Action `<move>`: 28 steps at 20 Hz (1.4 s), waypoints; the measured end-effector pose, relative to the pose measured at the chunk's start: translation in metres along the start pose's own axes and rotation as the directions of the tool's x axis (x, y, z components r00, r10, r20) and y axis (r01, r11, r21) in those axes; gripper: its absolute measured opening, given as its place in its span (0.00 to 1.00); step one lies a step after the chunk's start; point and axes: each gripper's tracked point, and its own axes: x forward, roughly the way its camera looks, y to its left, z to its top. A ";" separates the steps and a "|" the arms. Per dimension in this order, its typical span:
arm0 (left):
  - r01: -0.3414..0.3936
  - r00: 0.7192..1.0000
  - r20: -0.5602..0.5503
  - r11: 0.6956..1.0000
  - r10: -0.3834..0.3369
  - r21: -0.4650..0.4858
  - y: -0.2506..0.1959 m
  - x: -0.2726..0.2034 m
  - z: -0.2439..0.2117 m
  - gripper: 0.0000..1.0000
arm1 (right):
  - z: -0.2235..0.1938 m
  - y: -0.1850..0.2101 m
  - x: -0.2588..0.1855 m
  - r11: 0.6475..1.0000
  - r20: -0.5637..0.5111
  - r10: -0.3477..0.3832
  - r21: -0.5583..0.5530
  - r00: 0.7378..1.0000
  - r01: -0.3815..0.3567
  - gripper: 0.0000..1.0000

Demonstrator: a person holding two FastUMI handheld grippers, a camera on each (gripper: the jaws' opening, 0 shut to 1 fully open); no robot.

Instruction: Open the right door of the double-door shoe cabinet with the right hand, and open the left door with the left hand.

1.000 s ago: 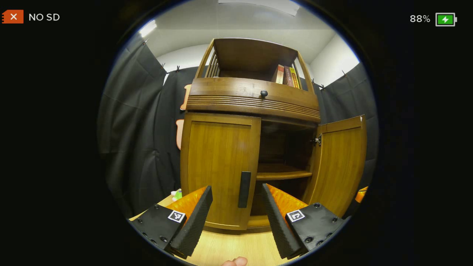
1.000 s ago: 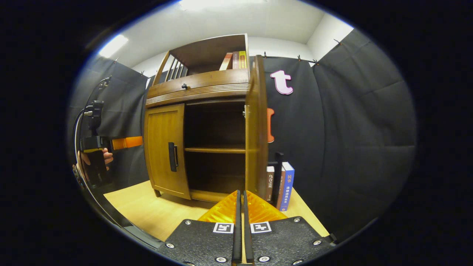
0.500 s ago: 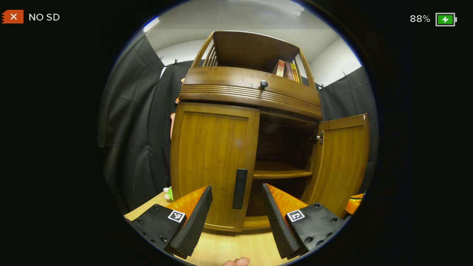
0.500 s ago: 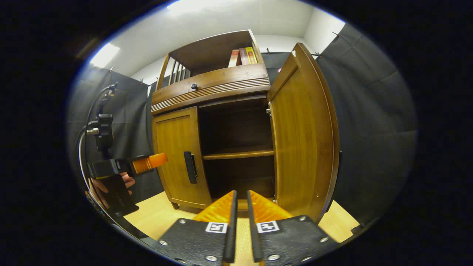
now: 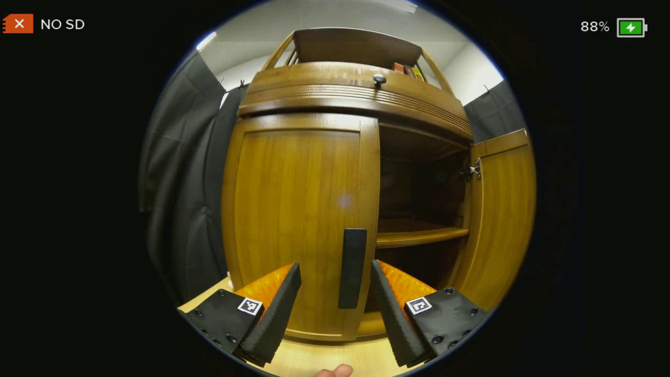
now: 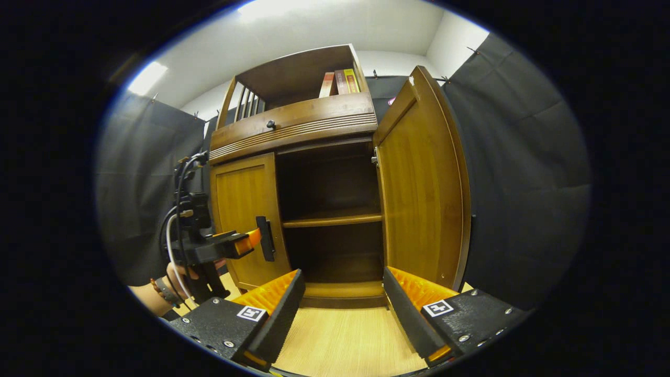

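Currently we hold both grippers in front of the shoe cabinet, which stands on a light wooden floor. In the left gripper view, the left gripper has its fingers spread wide, and the black vertical handle of the left door sits between them, slightly beyond the fingertips; neither finger touches it. The left door is shut flush against the cabinet frame. In the right gripper view, we see that same gripper from the side, level with the handle and just beside it, held by a hand with a bracelet at the wrist.

The right gripper is also spread wide and grips nothing; it points at the open right half of the cabinet. The right door is swung fully outward on its hinge, exposing a dark interior with one shelf. In the left gripper view, this door stands open at the right edge.

Above the doors we see a drawer with a round knob, and several books stand upright in the top compartment.
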 end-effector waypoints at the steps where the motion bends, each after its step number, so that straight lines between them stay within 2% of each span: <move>1: 0.008 1.000 -0.002 1.000 -0.008 -0.008 -0.002 0.011 -0.005 0.80 | -0.001 0.001 -0.002 1.000 -0.004 0.007 0.004 1.000 -0.007 1.00; 2: 0.014 1.000 -0.015 1.000 -0.014 -0.016 -0.004 0.019 -0.012 0.80 | -0.001 0.000 -0.004 1.000 -0.005 0.010 0.001 1.000 -0.010 0.93; 4: 0.022 0.999 -0.033 1.000 -0.022 -0.022 -0.007 0.029 -0.020 0.80 | -0.001 -0.004 -0.005 1.000 -0.008 0.001 -0.012 1.000 -0.001 0.93; 5: 0.020 0.999 -0.034 1.000 -0.020 -0.015 -0.007 0.032 -0.021 0.80 | 0.001 -0.007 -0.006 1.000 -0.007 0.000 -0.015 1.000 -0.001 1.00; 6: 0.012 0.999 -0.037 1.000 -0.012 -0.003 -0.006 0.040 -0.022 0.80 | 0.003 -0.007 -0.007 1.000 -0.003 0.002 -0.016 1.000 -0.002 1.00; 7: 0.005 0.999 -0.034 1.000 -0.005 0.011 -0.006 0.044 -0.023 0.80 | 0.005 -0.009 -0.008 1.000 0.000 -0.002 -0.015 1.000 0.002 0.93; 12: 0.014 1.000 -0.006 0.999 -0.014 0.032 -0.009 0.054 -0.022 0.80 | 0.009 -0.015 -0.010 1.000 0.007 -0.016 0.014 1.000 0.016 0.93; 18: 0.016 1.000 -0.002 0.999 -0.016 0.036 -0.008 0.059 -0.021 0.82 | 0.019 -0.019 -0.004 1.000 0.023 -0.020 0.000 1.000 0.020 0.93; 20: 0.021 1.000 0.004 1.000 -0.021 0.021 -0.011 0.058 -0.022 0.85 | 0.017 -0.017 -0.003 1.000 0.017 -0.014 0.003 1.000 0.014 0.93; 22: 0.047 0.999 0.012 0.999 -0.047 -0.020 -0.023 0.058 -0.020 0.71 | 0.012 -0.016 -0.002 1.000 0.000 -0.015 -0.001 1.000 0.015 0.93; 24: 0.030 0.999 0.018 0.999 -0.030 -0.016 -0.023 0.059 -0.021 0.56 | 0.007 -0.014 -0.004 1.000 -0.012 -0.015 -0.013 1.000 0.015 0.93; 25: -0.015 1.000 0.018 1.000 0.015 0.000 -0.013 0.054 -0.022 0.49 | 0.005 -0.013 -0.005 1.000 -0.017 -0.014 -0.017 1.000 0.013 0.93; 26: 0.012 0.999 0.030 1.000 -0.012 -0.010 -0.016 0.055 -0.021 0.47 | 0.005 -0.011 -0.006 1.000 -0.020 -0.010 -0.020 1.000 0.010 0.93; 28: 0.025 1.000 0.005 1.000 -0.025 0.015 -0.016 0.053 -0.022 0.28 | 0.001 -0.009 -0.003 1.000 -0.030 -0.005 -0.023 1.000 0.004 0.93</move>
